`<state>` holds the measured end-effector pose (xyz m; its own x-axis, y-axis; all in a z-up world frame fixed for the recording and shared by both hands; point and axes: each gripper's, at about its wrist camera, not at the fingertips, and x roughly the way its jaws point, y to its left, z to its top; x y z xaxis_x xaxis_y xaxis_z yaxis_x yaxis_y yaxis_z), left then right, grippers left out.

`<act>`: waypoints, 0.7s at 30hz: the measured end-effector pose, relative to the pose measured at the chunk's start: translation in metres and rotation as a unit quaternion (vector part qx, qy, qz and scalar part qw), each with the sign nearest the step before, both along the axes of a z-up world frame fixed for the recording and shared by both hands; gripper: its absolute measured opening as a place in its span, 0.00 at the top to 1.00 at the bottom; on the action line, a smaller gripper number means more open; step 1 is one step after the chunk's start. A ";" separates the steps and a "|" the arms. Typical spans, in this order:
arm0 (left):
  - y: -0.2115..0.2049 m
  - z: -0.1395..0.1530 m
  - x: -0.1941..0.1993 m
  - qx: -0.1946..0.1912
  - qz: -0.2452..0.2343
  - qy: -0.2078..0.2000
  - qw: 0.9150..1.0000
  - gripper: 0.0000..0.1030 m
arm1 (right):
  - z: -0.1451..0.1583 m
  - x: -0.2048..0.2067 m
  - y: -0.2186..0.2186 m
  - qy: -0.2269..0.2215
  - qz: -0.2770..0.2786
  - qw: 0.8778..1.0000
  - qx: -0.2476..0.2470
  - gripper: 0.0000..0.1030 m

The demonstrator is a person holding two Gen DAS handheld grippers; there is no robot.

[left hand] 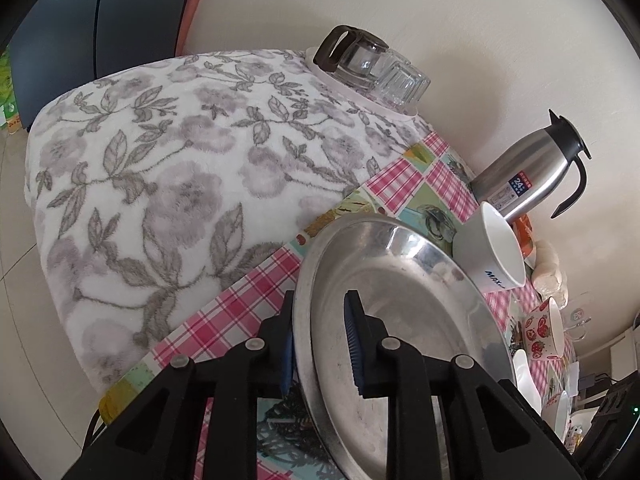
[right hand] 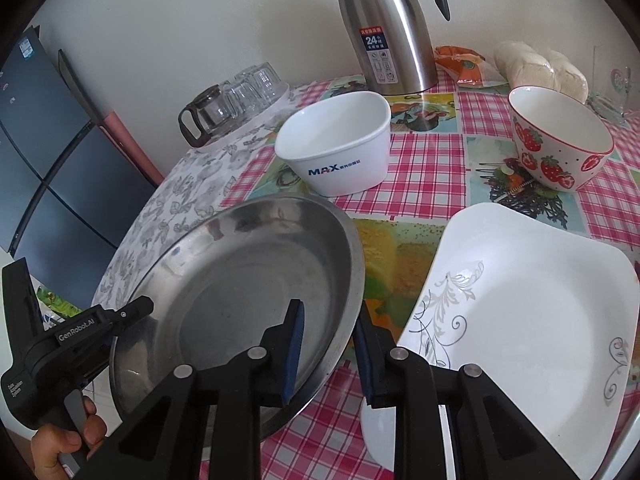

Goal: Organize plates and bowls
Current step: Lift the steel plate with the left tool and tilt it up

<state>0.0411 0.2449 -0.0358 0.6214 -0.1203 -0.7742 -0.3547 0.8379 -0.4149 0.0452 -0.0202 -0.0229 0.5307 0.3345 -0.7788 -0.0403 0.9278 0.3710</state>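
Observation:
A round steel plate (right hand: 240, 280) hangs tilted over the checked tablecloth, held by both grippers. My right gripper (right hand: 330, 354) is shut on its right rim, one blue pad inside the dish and one outside. In the left wrist view my left gripper (left hand: 320, 344) is shut on the opposite rim of the steel plate (left hand: 400, 300); that gripper also shows at the left of the right wrist view, held by a hand (right hand: 60, 440). A white square plate (right hand: 520, 320) lies to the right. Behind stand a white square bowl (right hand: 336, 148) and a strawberry bowl (right hand: 560, 148).
A steel thermos jug (right hand: 388, 28) stands at the back by the wall, with an orange packet (right hand: 460, 64) and bagged buns (right hand: 540, 68) beside it. Upturned glasses and a glass pot (left hand: 368, 68) sit on a tray on the floral cloth (left hand: 160, 180). A dark cabinet (right hand: 60, 160) stands left.

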 end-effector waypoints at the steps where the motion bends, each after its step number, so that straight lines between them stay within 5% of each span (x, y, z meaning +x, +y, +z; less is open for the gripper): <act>1: 0.000 0.001 -0.001 0.000 0.000 -0.001 1.000 0.77 | 0.002 -0.002 0.000 -0.001 0.001 1.000 0.001 0.75; 21: -0.030 0.056 -0.020 -0.003 -0.021 -0.063 0.998 0.77 | 0.051 -0.035 -0.026 -0.065 -0.018 0.998 0.016 0.75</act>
